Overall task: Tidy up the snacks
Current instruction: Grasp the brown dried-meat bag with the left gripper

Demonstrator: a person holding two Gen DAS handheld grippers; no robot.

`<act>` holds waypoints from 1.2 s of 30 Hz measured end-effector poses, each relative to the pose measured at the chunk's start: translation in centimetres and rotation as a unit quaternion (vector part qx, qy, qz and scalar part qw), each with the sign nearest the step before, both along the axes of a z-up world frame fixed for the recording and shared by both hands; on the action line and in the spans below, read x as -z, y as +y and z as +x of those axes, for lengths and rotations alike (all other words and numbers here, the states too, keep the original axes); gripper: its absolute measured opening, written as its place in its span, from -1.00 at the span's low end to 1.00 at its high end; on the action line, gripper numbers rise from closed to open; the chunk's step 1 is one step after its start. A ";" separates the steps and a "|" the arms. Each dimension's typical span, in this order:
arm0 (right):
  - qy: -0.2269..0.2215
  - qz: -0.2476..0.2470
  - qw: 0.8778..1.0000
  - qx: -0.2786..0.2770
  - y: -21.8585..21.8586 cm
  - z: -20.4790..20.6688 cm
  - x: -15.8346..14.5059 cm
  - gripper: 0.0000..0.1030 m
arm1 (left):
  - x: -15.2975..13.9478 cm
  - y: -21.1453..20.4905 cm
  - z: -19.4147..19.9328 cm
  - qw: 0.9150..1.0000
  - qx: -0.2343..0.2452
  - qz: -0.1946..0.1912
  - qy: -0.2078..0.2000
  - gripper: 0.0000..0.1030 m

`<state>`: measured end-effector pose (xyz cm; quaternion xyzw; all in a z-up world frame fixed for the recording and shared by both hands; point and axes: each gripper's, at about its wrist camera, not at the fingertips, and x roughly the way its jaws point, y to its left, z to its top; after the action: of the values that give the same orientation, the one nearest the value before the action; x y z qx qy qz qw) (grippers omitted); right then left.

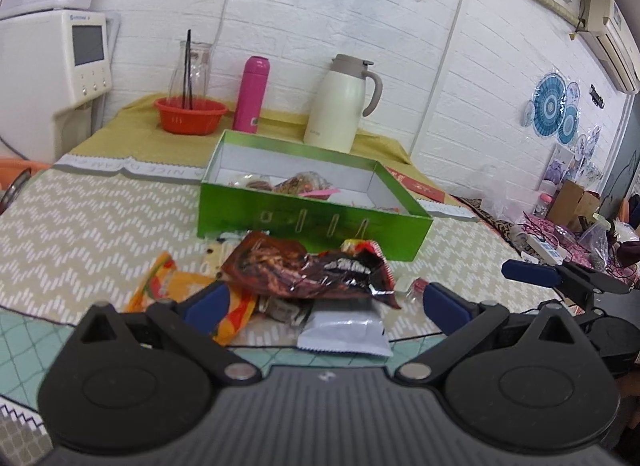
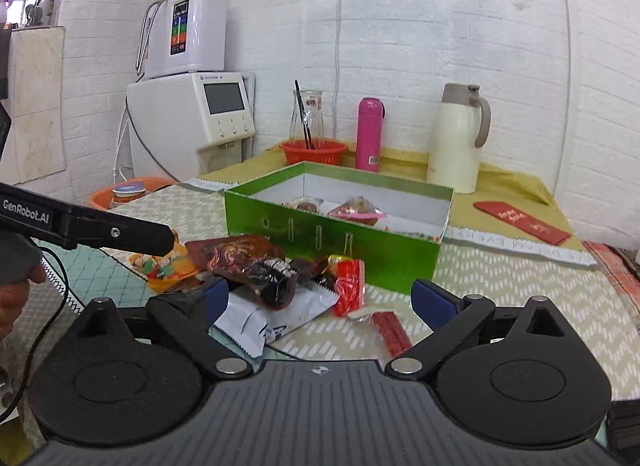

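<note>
We are holding the left gripper [image 1: 326,300] wide open, gripping nothing; its blue fingertips [image 1: 208,302] are flanking the snack pile in front of the green box [image 1: 312,221], the left one lying over the orange packet [image 1: 172,286]. We are holding the right gripper [image 2: 334,300] equally wide, also empty, its left fingertip just beside the white packet [image 2: 248,322].

The green box is standing open on the zigzag-patterned cloth [image 1: 80,217], with two clear-wrapped snacks [image 2: 356,207] lying inside it. Directly in front of the box, a crumpled dark brown packet [image 1: 304,270] is resting on top of the pile, over the white packet. To the right of the pile, a red packet [image 2: 349,286] and a red strip packet [image 2: 391,332] are lying on the cloth. Behind the box, a pink flask [image 1: 251,94] and a cream thermos jug [image 1: 340,105] are standing upright.
</note>
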<state>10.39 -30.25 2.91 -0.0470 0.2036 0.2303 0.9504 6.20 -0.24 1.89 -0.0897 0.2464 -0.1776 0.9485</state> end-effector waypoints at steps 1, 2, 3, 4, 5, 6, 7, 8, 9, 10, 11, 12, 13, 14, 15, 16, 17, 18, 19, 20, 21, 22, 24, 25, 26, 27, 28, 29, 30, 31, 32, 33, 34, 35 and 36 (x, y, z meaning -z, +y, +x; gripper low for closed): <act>0.009 0.005 1.000 0.001 0.1 0.2 0.3 1.00 | 0.4 0.4 -0.3 1.000 -0.006 0.004 0.002 0.99; 0.020 0.010 1.000 0.002 0.3 0.5 0.6 1.00 | 0.6 0.6 -0.4 1.000 -0.010 0.008 0.003 0.99; 0.028 0.013 1.000 0.003 0.5 0.8 0.8 1.00 | 0.8 0.9 -0.5 1.000 -0.012 0.011 0.004 0.99; 0.035 0.017 0.999 0.003 0.8 1.2 1.0 1.00 | 1.0 1.2 -0.5 1.000 -0.012 0.012 0.006 0.99; 0.040 0.020 0.999 0.002 1.1 1.5 1.2 1.00 | 1.1 1.5 -0.4 1.000 -0.012 0.011 0.008 0.99; 0.044 0.022 0.999 0.001 1.5 1.9 1.2 1.00 | 1.2 1.9 -0.2 1.000 -0.011 0.010 0.011 0.99; 0.046 0.025 0.999 -0.002 1.9 2.4 1.3 1.00 | 1.2 2.2 -0.1 1.000 -0.011 0.008 0.011 0.99; 0.049 0.030 0.998 -0.003 2.2 2.7 1.4 1.00 | 1.1 2.5 0.3 1.000 -0.011 0.005 0.010 0.99; 0.053 0.034 0.998 -0.002 2.5 3.3 1.4 1.00 | 1.0 2.8 0.5 1.000 -0.010 0.002 0.008 0.99; 0.059 0.038 0.998 0.001 2.8 3.9 1.5 1.00 | 0.9 3.0 0.8 1.000 -0.008 -0.002 0.007 0.99; 0.063 0.041 0.997 0.005 3.1 4.4 1.5 1.00 | 0.9 3.2 1.1 1.000 -0.008 -0.005 0.007 0.99; 0.066 0.044 0.997 0.008 3.3 5.0 1.7 1.00 | 0.8 3.4 1.5 1.000 -0.007 -0.009 0.007 0.99; 0.072 0.045 0.996 0.010 3.5 5.5 1.8 1.00 | 0.7 3.6 1.9 1.000 -0.004 -0.012 0.007 0.99; 0.082 0.048 0.995 0.015 3.7 6.2 2.1 1.00 | 0.6 3.7 2.4 1.000 0.002 -0.014 0.007 0.99; 0.092 0.054 0.994 0.020 3.7 6.7 2.4 1.00 | 0.4 3.8 3.0 1.000 0.007 -0.016 0.007 0.99; 0.102 0.063 0.993 0.023 3.7 7.1 2.6 1.00 | 0.3 3.7 3.5 1.000 0.014 -0.016 0.008 0.99; 0.108 0.071 0.991 0.025 3.7 7.4 2.8 1.00 | 0.2 3.6 4.1 1.000 0.022 -0.016 0.009 0.99; 0.115 0.082 0.990 0.028 3.6 7.5 3.1 0.91 | 0.2 3.5 4.8 0.999 0.029 -0.016 0.010 0.99; 0.121 0.088 0.988 0.030 3.5 7.7 3.3 0.67 | 0.1 3.4 5.5 0.999 0.034 -0.018 0.014 0.99; 0.126 0.093 0.987 0.029 3.3 7.7 3.4 0.34 | 0.2 3.3 6.3 0.999 0.037 -0.018 0.019 0.99; 0.128 0.096 0.987 0.027 3.2 7.7 3.5 0.18 | 0.2 3.2 7.2 0.999 0.040 -0.019 0.025 0.99; 0.128 0.100 0.987 0.023 3.0 7.6 3.6 -0.06 | 0.3 3.1 8.1 0.998 0.043 -0.019 0.033 0.99; 0.124 0.096 0.987 0.022 2.8 7.2 3.4 -0.15 | 0.7 2.8 9.7 0.997 0.046 -0.016 0.052 0.99; 0.120 0.091 0.988 0.021 2.7 7.1 3.4 -0.18 | 1.0 2.6 10.3 0.997 0.051 -0.016 0.061 0.98; 0.116 0.082 0.990 0.021 2.8 7.0 3.3 -0.28 | 1.2 2.4 10.8 0.996 0.057 -0.017 0.069 0.96; 0.112 0.075 0.991 0.019 2.8 6.9 3.3 -0.33 | 1.4 2.3 11.2 0.995 0.063 -0.017 0.075 0.93; 0.110 0.072 0.991 0.017 2.8 6.9 3.2 -0.34 | 1.5 2.1 11.5 0.995 0.065 -0.015 0.080 0.91; 0.111 0.073 0.991 0.016 2.7 6.9 3.3 -0.35 | 1.6 1.9 11.8 0.994 0.068 -0.012 0.085 0.83; 0.112 0.076 0.991 0.015 2.6 7.0 3.3 -0.35 | 1.8 1.9 12.1 0.993 0.075 -0.012 0.091 0.53; 0.113 0.078 0.990 0.014 2.5 7.1 3.3 -0.35 | 1.9 1.8 12.4 0.992 0.081 -0.014 0.100 0.34; 0.114 0.079 0.990 0.013 2.5 7.1 3.3 -0.35 | 2.1 1.7 12.5 0.990 0.084 -0.017 0.109 0.10; 0.113 0.080 0.990 0.012 2.4 7.1 3.3 -0.35 | 2.2 1.6 12.5 0.990 0.084 -0.015 0.112 0.10; 0.113 0.079 0.990 0.011 2.4 7.1 3.3 -0.35 | 2.3 1.5 12.4 0.990 0.087 -0.013 0.111 0.10; 0.113 0.080 0.990 0.010 2.4 7.1 3.3 -0.34 | 2.4 1.4 12.3 0.990 0.089 -0.007 0.109 0.11; 0.113 0.081 0.990 0.010 2.4 7.1 3.3 -0.33 | 2.5 1.3 12.2 0.990 0.089 -0.001 0.107 0.11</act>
<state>17.53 -27.88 -0.40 0.0584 0.2910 0.2408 0.9241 18.38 1.02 -0.62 -0.0869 0.3536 -0.2505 0.8970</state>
